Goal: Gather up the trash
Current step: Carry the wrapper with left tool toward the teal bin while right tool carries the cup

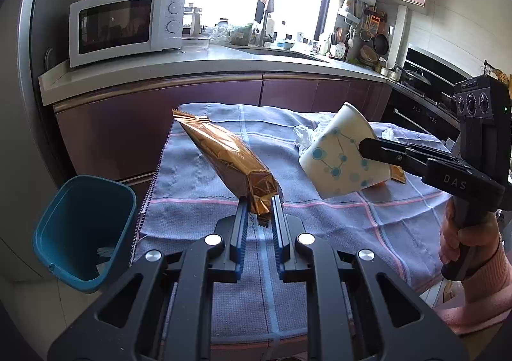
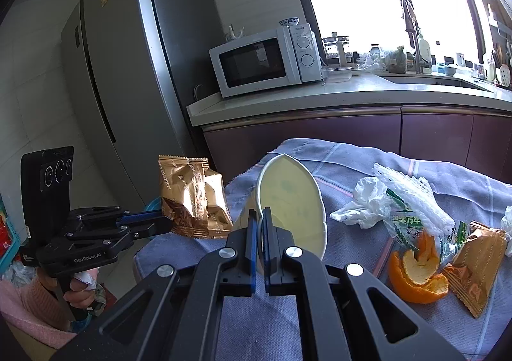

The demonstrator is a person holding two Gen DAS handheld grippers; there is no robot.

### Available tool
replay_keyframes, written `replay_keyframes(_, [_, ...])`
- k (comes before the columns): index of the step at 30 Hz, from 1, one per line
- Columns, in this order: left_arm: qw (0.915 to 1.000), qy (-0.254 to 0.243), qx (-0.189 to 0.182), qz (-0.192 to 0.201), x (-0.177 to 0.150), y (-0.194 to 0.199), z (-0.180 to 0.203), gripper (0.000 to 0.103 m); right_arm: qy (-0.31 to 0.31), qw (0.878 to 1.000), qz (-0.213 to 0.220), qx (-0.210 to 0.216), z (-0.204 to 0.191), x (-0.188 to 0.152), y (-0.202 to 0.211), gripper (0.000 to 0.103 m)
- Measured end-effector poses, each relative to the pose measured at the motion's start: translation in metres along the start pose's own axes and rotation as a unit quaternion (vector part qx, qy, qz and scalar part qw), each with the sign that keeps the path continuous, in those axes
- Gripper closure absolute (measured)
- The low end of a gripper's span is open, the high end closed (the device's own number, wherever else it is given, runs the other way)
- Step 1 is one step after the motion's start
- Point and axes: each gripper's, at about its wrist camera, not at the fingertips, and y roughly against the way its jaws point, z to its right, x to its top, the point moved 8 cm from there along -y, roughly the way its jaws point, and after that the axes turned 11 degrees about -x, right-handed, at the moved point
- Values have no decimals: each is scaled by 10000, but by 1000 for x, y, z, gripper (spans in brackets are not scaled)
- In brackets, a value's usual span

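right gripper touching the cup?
Touching. Right wrist view shows the right gripper with jaws clamped on the cup rim, one finger inside and one outside.

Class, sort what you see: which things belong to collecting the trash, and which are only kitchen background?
Job: gold wrapper in left tongs; paper cup in right tongs; blue bin; orange peel; crumpled tissue.

Background: microwave; fridge; checked cloth.
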Motion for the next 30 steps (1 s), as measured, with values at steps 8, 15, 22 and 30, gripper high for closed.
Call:
replay_keyframes(8, [9999, 36, 131, 34, -4, 13, -10, 88, 59, 9999, -31, 146, -14, 2, -5, 101])
replay_keyframes(15, [9997, 67, 230, 46, -7, 19, -17, 88, 67, 9996, -88, 275, -24, 2, -11, 101])
replay_keyframes(22, [9994, 137, 313, 84, -9, 28, -27, 88, 111, 9992, -136, 371, -35, 4, -18, 101])
replay_keyframes(30, [9990, 173, 398, 132, -10, 36, -34, 88, 148, 9986, -178, 470, -44, 6, -26, 101])
